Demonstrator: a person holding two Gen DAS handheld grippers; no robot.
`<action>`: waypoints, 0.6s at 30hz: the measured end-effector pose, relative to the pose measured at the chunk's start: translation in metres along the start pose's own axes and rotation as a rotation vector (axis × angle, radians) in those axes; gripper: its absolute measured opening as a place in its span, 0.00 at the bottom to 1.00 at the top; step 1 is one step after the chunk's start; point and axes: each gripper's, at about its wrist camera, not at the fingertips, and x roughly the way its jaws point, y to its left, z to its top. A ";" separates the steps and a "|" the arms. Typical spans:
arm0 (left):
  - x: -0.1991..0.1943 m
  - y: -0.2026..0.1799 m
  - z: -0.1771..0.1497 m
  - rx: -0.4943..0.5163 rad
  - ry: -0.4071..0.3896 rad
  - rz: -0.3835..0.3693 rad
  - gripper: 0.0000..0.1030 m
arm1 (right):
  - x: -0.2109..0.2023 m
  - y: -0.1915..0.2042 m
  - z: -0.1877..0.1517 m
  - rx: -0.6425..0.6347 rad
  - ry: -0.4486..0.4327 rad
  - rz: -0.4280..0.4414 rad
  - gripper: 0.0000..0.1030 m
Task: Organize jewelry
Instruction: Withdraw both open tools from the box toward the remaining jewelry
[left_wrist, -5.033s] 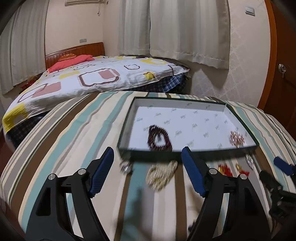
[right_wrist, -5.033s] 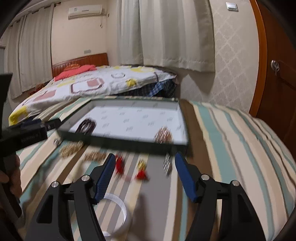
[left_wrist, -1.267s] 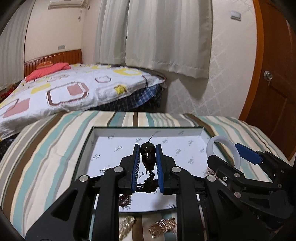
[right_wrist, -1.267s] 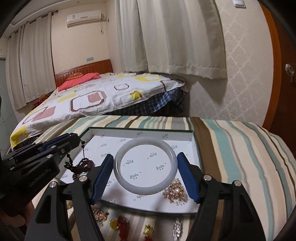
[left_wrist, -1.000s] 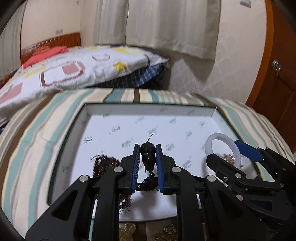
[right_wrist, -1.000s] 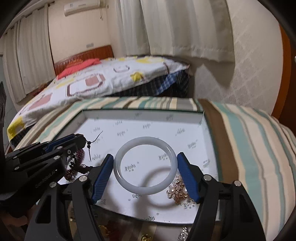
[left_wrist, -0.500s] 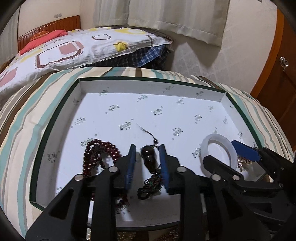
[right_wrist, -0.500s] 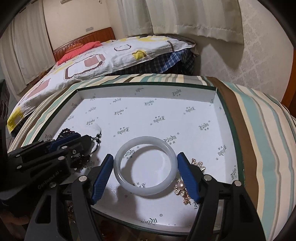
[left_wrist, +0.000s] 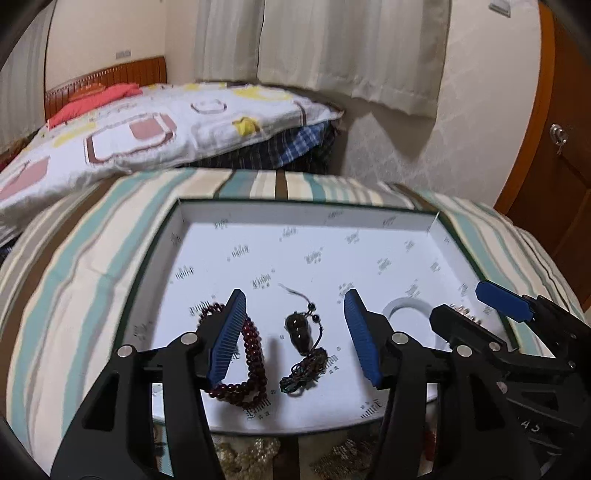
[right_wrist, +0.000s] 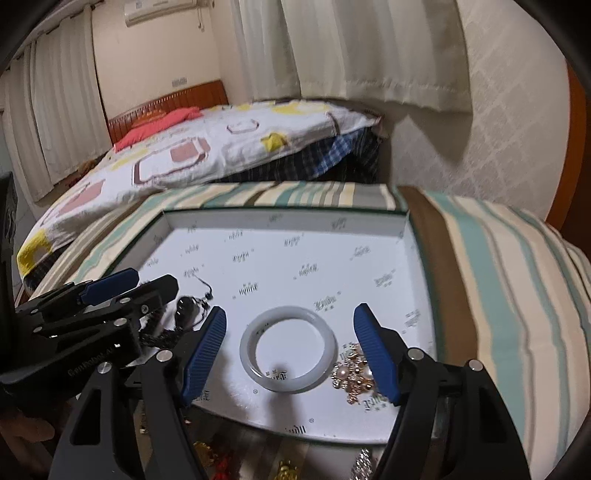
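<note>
Both grippers hang over the open box (left_wrist: 177, 236), a shallow white-lined tray with dark green walls sitting on a striped bedcover (left_wrist: 74, 266). Left gripper (left_wrist: 295, 332): jaws spread apart, they have just been opening, nothing pinched; the dark gourd pendant (left_wrist: 300, 332) with its cord and tassel lies flat on the box floor between the blue pads, touching neither. Dark red bead bracelet (left_wrist: 255, 365) lies in the box at about 9 o'clock from the pendant, partly hidden behind the left pad. Right gripper (right_wrist: 290, 343): jaws spread wide, pads clear of the pale jade bangle (right_wrist: 288, 349), which lies flat on the box floor between them, a gap on each side. Gold and pearl brooch (right_wrist: 352, 373) sits just beside the bangle at about 4 o'clock, partly under the right pad. In the left view the bangle is half hidden behind the right gripper at 3 o'clock from the pendant. So pendant, bracelet, bangle and brooch are all inside the box, near its front wall. Outside the box, on the cover along the near edge: gold-coloured pieces (left_wrist: 247, 454) and red and gold bits (right_wrist: 218, 458), blurred, can't tell what each is. Part of a hand (right_wrist: 22, 432) shows at the lower left of the right view.
</note>
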 end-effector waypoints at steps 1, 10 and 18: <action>-0.007 -0.001 0.001 0.004 -0.017 0.002 0.53 | -0.003 0.000 0.001 0.001 -0.007 -0.001 0.68; -0.056 -0.002 -0.008 0.013 -0.107 0.021 0.53 | -0.043 0.004 -0.005 -0.015 -0.080 -0.043 0.68; -0.086 0.006 -0.039 0.007 -0.095 0.035 0.53 | -0.060 0.011 -0.031 -0.011 -0.073 -0.047 0.68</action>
